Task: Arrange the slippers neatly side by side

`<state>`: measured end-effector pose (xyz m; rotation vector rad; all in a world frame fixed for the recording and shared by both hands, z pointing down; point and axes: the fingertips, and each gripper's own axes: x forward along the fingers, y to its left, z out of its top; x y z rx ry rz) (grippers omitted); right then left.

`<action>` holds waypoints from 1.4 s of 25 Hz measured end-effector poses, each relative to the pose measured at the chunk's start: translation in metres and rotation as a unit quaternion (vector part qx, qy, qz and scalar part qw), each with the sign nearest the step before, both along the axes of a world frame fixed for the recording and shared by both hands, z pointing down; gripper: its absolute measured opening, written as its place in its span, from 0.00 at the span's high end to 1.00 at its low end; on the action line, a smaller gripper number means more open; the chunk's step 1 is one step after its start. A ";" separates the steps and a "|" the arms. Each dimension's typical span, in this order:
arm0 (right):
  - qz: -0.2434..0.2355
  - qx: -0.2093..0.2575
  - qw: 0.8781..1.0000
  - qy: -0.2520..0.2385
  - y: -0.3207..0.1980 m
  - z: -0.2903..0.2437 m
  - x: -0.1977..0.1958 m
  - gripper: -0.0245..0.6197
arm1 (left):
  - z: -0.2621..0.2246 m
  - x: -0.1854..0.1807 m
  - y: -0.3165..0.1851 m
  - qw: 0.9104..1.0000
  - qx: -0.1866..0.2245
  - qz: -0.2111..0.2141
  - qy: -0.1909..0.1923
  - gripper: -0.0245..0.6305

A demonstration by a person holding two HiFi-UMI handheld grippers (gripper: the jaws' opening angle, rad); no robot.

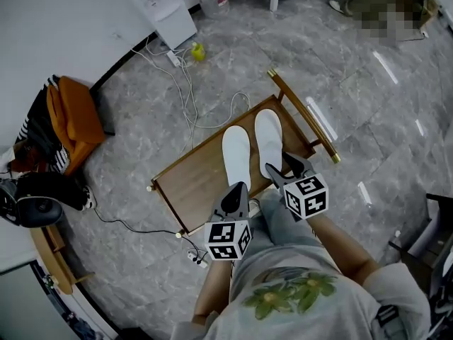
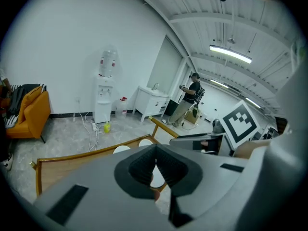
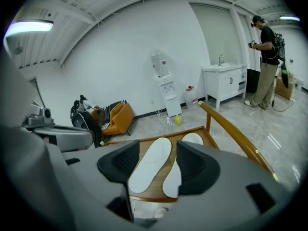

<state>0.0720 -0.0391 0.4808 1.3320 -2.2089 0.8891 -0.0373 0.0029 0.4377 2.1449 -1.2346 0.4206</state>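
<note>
The left white flat slipper and the right white flat slipper lie on the low brown wooden bench. Their long axes run 6 to 12 o'clock in the head view, nearly parallel. The right one is offset toward 12. Each slipper lies at 12 o'clock from the tongs nearer to it. The left tongs are closed and empty. The right tongs stand open, gripping nothing, and appear best placed to even the pair.
</note>
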 end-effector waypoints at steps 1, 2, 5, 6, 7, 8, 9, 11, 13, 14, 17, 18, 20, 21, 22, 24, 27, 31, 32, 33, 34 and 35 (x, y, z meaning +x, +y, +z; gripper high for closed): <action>0.000 -0.005 1.000 0.001 -0.005 0.006 0.000 0.61 | 0.002 -0.001 -0.005 1.000 -0.001 -0.002 -0.001 0.94; 0.000 -0.010 1.000 0.002 -0.010 0.012 0.001 0.61 | 0.004 -0.001 -0.009 1.000 -0.003 -0.003 -0.002 0.94; 0.001 -0.028 1.000 0.009 -0.022 0.032 0.002 0.60 | 0.014 -0.003 -0.019 1.000 -0.012 -0.008 -0.004 0.94; 0.001 -0.034 0.999 0.012 -0.024 0.038 0.002 0.60 | 0.017 -0.004 -0.020 1.000 -0.016 -0.009 -0.005 0.94; 0.001 -0.039 0.999 0.015 -0.026 0.044 0.003 0.60 | 0.021 -0.004 -0.021 1.000 -0.021 -0.010 -0.005 0.94; 0.001 -0.044 0.999 0.018 -0.028 0.049 0.004 0.60 | 0.025 -0.004 -0.022 1.000 -0.026 -0.010 -0.006 0.94; 0.001 -0.048 0.999 0.020 -0.029 0.054 0.004 0.60 | 0.028 -0.004 -0.022 0.999 -0.030 -0.011 -0.006 0.94; 0.002 -0.053 0.998 0.027 -0.034 0.063 0.005 0.59 | 0.035 -0.004 -0.024 0.999 -0.036 -0.010 -0.007 0.94; 0.003 -0.056 0.998 0.037 -0.039 0.073 0.006 0.59 | 0.041 -0.004 -0.027 0.999 -0.039 -0.010 -0.012 0.94; 0.004 -0.058 0.997 0.043 -0.041 0.079 0.007 0.58 | 0.044 -0.004 -0.027 0.999 -0.040 -0.010 -0.014 0.94; 0.014 -0.068 0.996 0.061 -0.044 0.097 0.012 0.57 | 0.054 -0.003 -0.027 0.999 -0.046 -0.008 -0.016 0.94; 0.018 -0.071 0.995 0.066 -0.046 0.102 0.013 0.56 | 0.058 -0.003 -0.028 0.999 -0.049 -0.007 -0.018 0.94; 0.028 -0.077 0.994 0.074 -0.050 0.113 0.014 0.55 | 0.069 -0.003 -0.029 0.998 -0.056 -0.005 -0.019 0.94; 0.031 -0.079 0.993 0.077 -0.051 0.118 0.015 0.55 | 0.074 -0.003 -0.029 0.998 -0.060 -0.005 -0.020 0.94; 0.034 -0.081 0.993 0.079 -0.053 0.122 0.016 0.55 | 0.079 -0.003 -0.030 0.998 -0.063 -0.005 -0.020 0.94; 0.040 -0.084 0.992 0.082 -0.056 0.130 0.019 0.54 | 0.086 -0.002 -0.030 0.997 -0.069 -0.006 -0.019 0.94; 0.047 -0.087 0.992 0.084 -0.064 0.140 0.024 0.54 | 0.096 0.000 -0.033 0.997 -0.072 -0.004 -0.018 0.94; 0.044 -0.092 0.990 0.094 -0.068 0.151 0.025 0.52 | 0.105 0.001 -0.035 0.997 -0.075 0.003 -0.021 0.94; 0.044 -0.094 0.990 0.098 -0.069 0.154 0.025 0.52 | 0.108 0.001 -0.036 0.997 -0.076 0.005 -0.021 0.94; 0.044 -0.096 0.989 0.101 -0.070 0.158 0.025 0.52 | 0.111 0.002 -0.036 0.997 -0.076 0.007 -0.022 0.94; 0.044 -0.099 0.989 0.102 -0.071 0.162 0.025 0.52 | 0.113 0.002 -0.037 0.997 -0.077 0.007 -0.023 0.94; 0.044 -0.103 0.988 0.103 -0.072 0.165 0.025 0.52 | 0.116 0.002 -0.038 0.997 -0.078 0.007 -0.024 0.94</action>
